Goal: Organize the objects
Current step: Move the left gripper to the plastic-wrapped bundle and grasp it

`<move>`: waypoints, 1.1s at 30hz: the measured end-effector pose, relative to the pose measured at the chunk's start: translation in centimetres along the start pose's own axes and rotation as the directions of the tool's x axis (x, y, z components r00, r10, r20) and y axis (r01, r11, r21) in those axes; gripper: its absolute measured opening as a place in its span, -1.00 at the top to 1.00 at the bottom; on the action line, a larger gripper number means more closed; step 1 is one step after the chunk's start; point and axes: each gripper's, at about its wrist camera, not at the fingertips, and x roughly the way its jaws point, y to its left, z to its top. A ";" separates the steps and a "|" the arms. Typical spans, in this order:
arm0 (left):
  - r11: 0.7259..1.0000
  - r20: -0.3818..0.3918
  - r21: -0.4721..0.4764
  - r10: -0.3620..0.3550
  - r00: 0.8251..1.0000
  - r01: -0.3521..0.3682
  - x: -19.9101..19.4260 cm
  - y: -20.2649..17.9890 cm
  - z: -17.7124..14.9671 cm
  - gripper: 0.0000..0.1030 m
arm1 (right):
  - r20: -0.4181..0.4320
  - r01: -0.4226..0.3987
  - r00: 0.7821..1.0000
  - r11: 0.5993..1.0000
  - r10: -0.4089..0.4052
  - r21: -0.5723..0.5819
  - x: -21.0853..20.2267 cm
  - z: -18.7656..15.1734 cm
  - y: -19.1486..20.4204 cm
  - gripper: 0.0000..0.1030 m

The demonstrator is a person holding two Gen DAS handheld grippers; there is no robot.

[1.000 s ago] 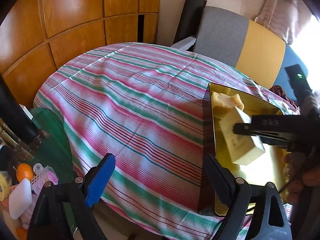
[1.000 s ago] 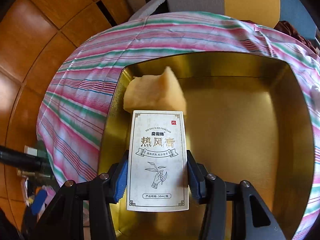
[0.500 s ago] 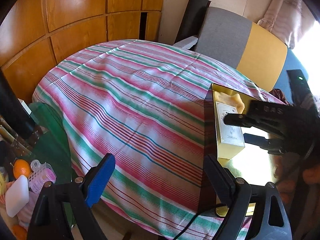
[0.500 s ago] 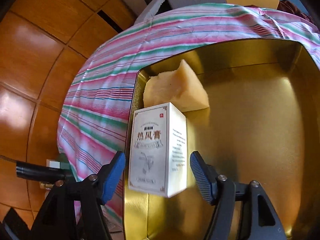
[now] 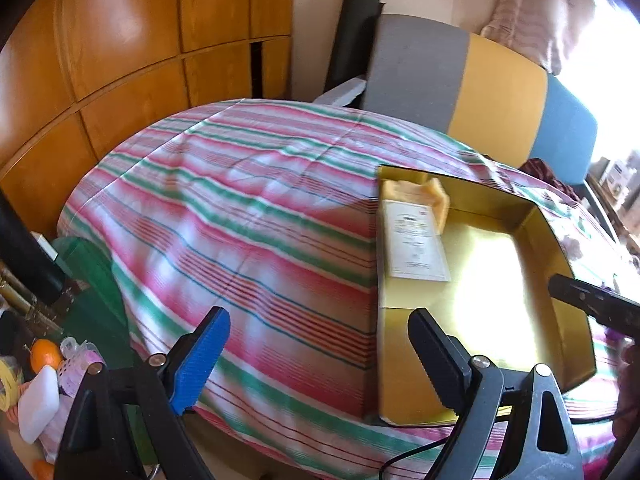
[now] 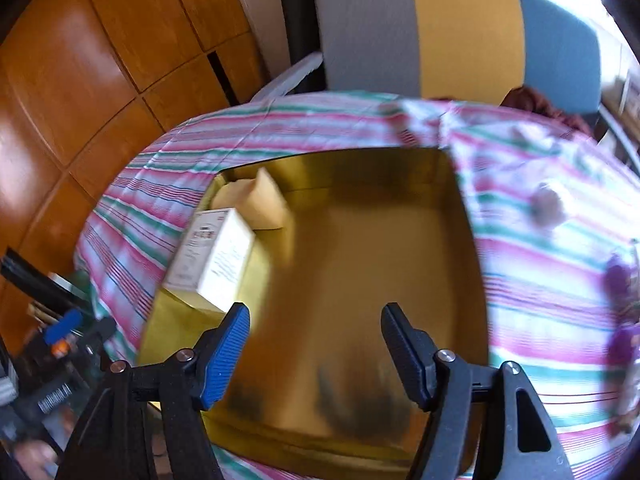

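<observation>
Gold tray (image 5: 560, 248) on striped cloth (image 5: 240, 216) in your left wrist view; white box (image 5: 414, 240) lies inside tray at left wall, touching yellow sponge (image 5: 424, 196) at far corner. Your left gripper (image 5: 316, 360) spread apart, empty.
Right wrist view: your right gripper (image 6: 316, 344) apart, empty, above tray (image 6: 460, 208); box (image 6: 212, 256) at tray's left wall.

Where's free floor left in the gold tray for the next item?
Gold tray: the floor from the white carton across to the right wall and down to the near wall is bare. Crowded only in the far-left corner, where the carton lies against the left wall, touching the yellow sponge. Right gripper hangs open over the near floor.
</observation>
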 end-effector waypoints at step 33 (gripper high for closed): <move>0.853 -0.088 0.409 -0.316 0.945 0.324 -0.5 -26.7 4.7 -0.76 | 0.102 0.275 0.882 0.678 -0.460 0.681 -15.1 -9.7 -32.3 -0.40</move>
